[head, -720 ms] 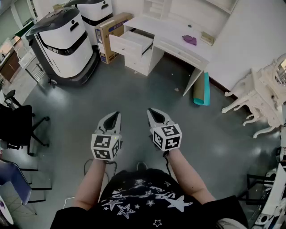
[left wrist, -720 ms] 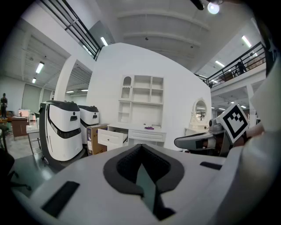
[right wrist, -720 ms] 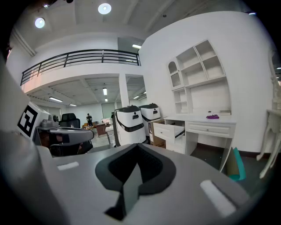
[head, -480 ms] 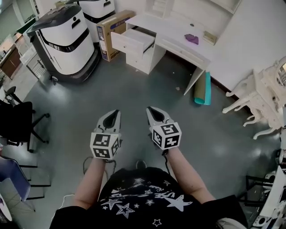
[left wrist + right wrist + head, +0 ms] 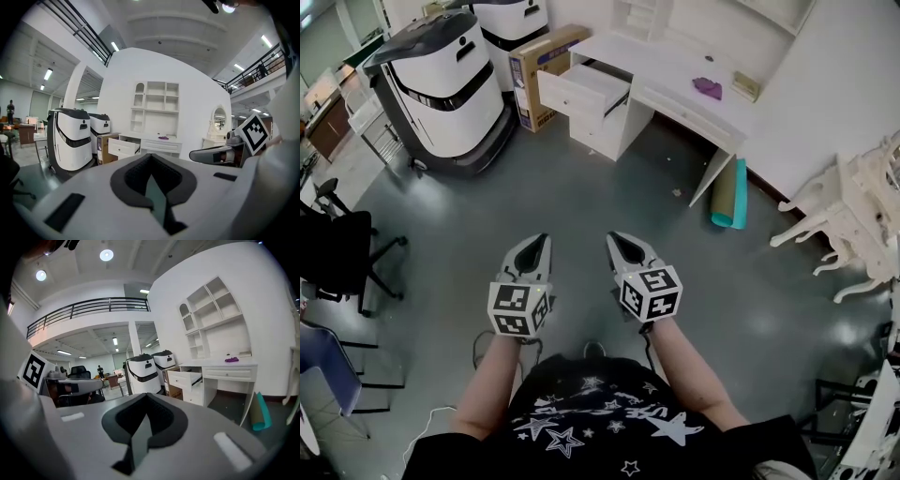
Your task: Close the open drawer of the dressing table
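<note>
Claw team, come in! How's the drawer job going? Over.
Left claw, right claw: both shut, empty. Drawer open, far across the floor. Nothing seen in the way; white machine stands left of it.

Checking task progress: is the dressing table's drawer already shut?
No, the drawer stands pulled out from the dressing table.

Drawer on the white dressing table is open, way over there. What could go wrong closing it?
The left gripper and right gripper are shut, with narrow tips: a push off-centre might jam the drawer crooked. The big white machine and the cardboard box stand near the drawer and might get bumped.
</note>
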A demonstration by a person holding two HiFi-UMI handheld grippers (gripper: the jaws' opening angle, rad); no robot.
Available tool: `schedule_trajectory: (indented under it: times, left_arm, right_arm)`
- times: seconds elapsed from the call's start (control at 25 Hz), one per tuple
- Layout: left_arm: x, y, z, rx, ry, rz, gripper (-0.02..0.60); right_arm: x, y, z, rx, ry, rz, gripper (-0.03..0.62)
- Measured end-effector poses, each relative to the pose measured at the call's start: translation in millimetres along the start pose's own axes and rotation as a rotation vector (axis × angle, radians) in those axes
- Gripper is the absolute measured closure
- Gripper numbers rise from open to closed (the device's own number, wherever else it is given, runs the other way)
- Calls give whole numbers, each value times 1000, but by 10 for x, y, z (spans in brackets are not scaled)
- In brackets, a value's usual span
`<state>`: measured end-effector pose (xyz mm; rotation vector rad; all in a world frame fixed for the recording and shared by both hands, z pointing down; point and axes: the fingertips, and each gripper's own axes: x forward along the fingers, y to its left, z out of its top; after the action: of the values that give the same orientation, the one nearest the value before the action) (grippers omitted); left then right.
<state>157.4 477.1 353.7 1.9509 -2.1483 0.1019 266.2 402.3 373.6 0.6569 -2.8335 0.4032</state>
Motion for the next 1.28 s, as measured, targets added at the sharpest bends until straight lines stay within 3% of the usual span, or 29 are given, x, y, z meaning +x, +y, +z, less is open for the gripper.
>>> schedule_trajectory:
  times: [0.32,0.68,1.28]
  left_arm:
    - [92,-37,-60,-22,7,56,572]
    - [273,94,-93,-16,25,60,572]
    - [1482,956,189,-27,43,-48,572]
  right_arm:
    - [40,-205,-98,19,20,33,591]
    - [333,-257,-184,39,56,54,591]
    - [1580,-728,168,48,82,-33,591]
